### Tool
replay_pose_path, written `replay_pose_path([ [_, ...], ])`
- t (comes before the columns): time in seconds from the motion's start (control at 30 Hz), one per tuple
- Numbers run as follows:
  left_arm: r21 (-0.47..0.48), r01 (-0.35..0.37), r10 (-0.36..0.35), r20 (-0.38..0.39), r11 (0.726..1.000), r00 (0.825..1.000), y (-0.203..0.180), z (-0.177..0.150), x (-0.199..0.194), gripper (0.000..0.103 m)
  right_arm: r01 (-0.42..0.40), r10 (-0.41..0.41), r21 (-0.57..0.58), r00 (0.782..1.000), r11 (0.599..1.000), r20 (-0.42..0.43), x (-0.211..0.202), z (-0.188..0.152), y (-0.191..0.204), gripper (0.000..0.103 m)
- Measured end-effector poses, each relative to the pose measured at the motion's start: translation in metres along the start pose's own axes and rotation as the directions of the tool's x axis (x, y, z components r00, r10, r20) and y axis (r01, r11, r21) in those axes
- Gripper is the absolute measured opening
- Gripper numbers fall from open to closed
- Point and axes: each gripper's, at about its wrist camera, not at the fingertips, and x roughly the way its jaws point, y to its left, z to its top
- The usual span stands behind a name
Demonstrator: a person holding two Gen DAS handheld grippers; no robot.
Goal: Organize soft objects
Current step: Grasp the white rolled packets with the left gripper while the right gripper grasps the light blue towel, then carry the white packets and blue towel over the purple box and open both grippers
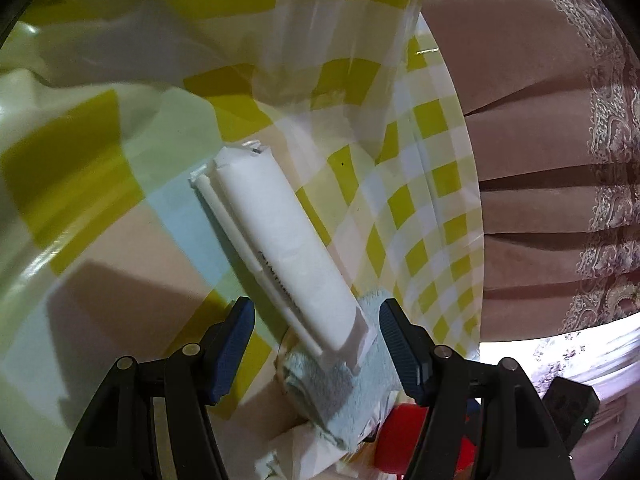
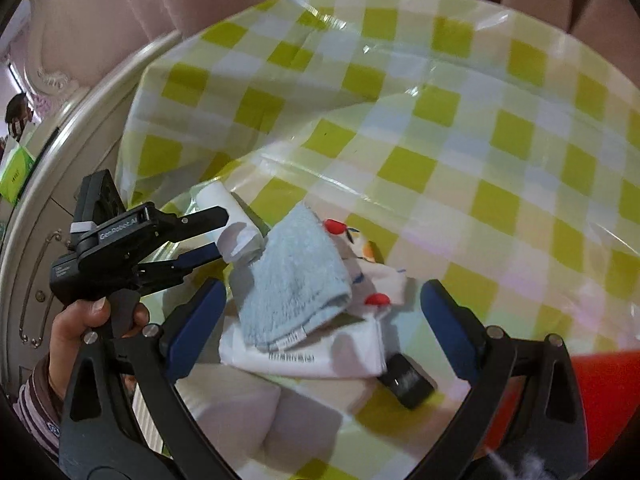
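A white wrapped roll (image 1: 276, 236) lies tilted on the checked plastic, its near end resting on a folded light-blue towel (image 1: 344, 384). My left gripper (image 1: 316, 344) is open, its blue pads on either side of the roll's near end without touching it. In the right wrist view the left gripper (image 2: 216, 236) reaches to the roll (image 2: 236, 224) beside the blue towel (image 2: 292, 276). The towel lies on a white cloth (image 2: 340, 356) next to a white printed cloth with red knobs (image 2: 372, 268). My right gripper (image 2: 320, 324) is open and empty above the pile.
A green-and-white checked plastic sheet (image 2: 460, 140) covers the surface and rises in folds at the left (image 1: 120, 100). A small black object (image 2: 408, 380) lies by the white cloth. Something red (image 2: 608, 396) sits at the right. Pink curtains (image 1: 540, 160) hang behind.
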Motion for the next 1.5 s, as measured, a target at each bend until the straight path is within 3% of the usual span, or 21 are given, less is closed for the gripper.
replay_pose_path([
  [0.1, -0.002, 0.017, -0.017, -0.013, 1.0, 1.0, 0.004, 0.002, 0.007, 0.064, -0.016, 0.015, -0.028, 0.999, 0.999, -0.035, 0.019, 0.007, 0.004, 0.099],
  [0.3, 0.0, 0.043, -0.043, -0.018, 0.999, 0.999, 0.01, 0.005, 0.01, 0.051, -0.049, 0.045, -0.041, 0.993, 0.998, -0.108, 0.054, 0.015, 0.011, 0.096],
  [0.47, 0.016, 0.051, -0.05, -0.016, 0.999, 0.999, 0.013, 0.006, 0.009, 0.045, -0.029, 0.014, -0.096, 0.989, 0.995, -0.146, 0.069, 0.014, 0.021, 0.073],
  [0.63, 0.056, 0.051, -0.052, 0.007, 0.997, 0.999, 0.009, 0.006, 0.002, 0.043, -0.015, -0.005, -0.144, 0.99, 0.989, -0.142, 0.072, 0.01, 0.026, 0.041],
  [0.77, 0.107, 0.04, -0.045, 0.038, 0.993, 0.998, 0.001, 0.005, -0.008, 0.038, -0.021, 0.007, -0.125, 0.994, 0.992, -0.111, 0.064, 0.012, 0.025, 0.03],
  [0.87, 0.145, 0.026, -0.036, 0.062, 0.989, 0.997, -0.005, 0.005, -0.015, 0.033, -0.002, -0.005, -0.111, 0.998, 0.994, -0.067, 0.055, 0.012, 0.024, 0.027],
  [1.27, 0.239, -0.027, 0.005, 0.094, 0.971, 0.996, -0.014, -0.002, -0.025, 0.032, 0.068, -0.066, -0.03, 0.994, 0.997, 0.086, 0.009, 0.013, 0.013, 0.025],
  [1.33, 0.279, -0.064, 0.037, 0.103, 0.958, 0.994, -0.018, -0.007, -0.028, 0.032, 0.102, -0.101, 0.0, 0.989, 0.995, 0.111, -0.002, 0.009, 0.008, 0.025],
  [1.5, 0.409, -0.188, 0.16, 0.102, 0.893, 0.982, -0.027, -0.022, -0.027, 0.032, 0.154, -0.163, 0.067, 0.975, 0.986, 0.153, -0.028, -0.007, -0.007, 0.025],
])
